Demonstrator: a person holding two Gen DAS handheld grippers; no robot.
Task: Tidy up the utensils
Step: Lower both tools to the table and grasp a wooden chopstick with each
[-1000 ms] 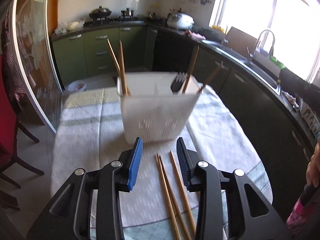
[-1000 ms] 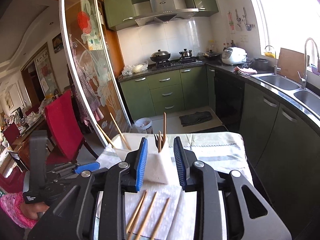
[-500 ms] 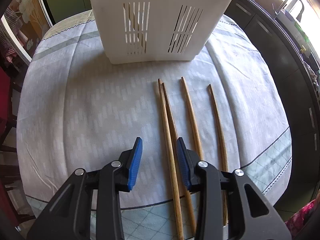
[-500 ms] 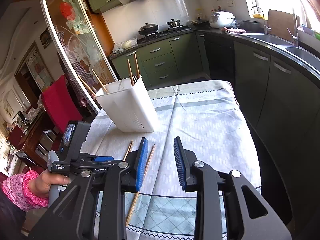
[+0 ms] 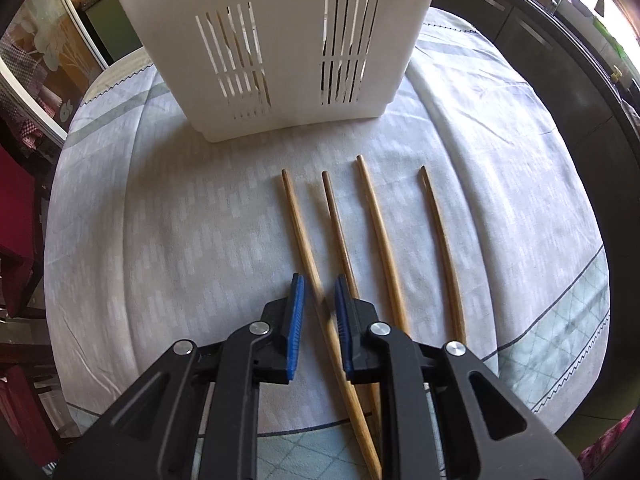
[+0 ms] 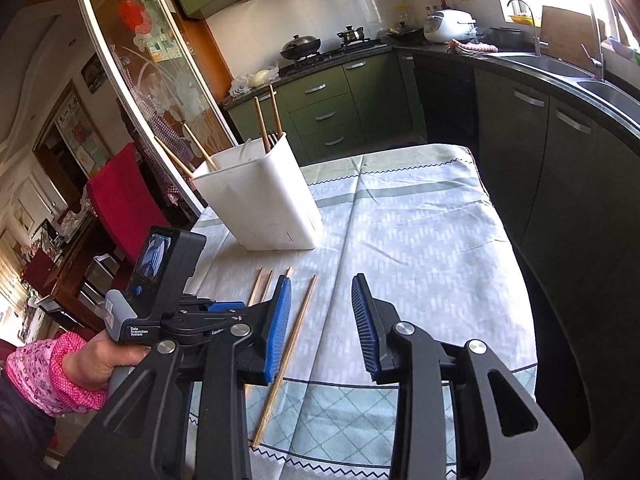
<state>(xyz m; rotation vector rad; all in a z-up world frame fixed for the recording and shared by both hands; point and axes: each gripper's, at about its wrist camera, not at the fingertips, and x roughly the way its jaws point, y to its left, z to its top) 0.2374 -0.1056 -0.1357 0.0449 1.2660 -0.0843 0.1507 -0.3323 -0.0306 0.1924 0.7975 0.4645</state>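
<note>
Patterned tablecloth (image 5: 168, 240) covers the table; green cabinets (image 6: 328, 112) behind.

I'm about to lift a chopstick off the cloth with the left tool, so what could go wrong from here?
1. The left tool is closing around the leftmost chopstick, and the next chopstick lies right beside its right finger; it may get nudged or pinched too.
2. The grip sits well below the stick's middle, so it may tip once lifted.
3. The white holder already has chopsticks leaning inside; a tilted stick could snag them.
</note>
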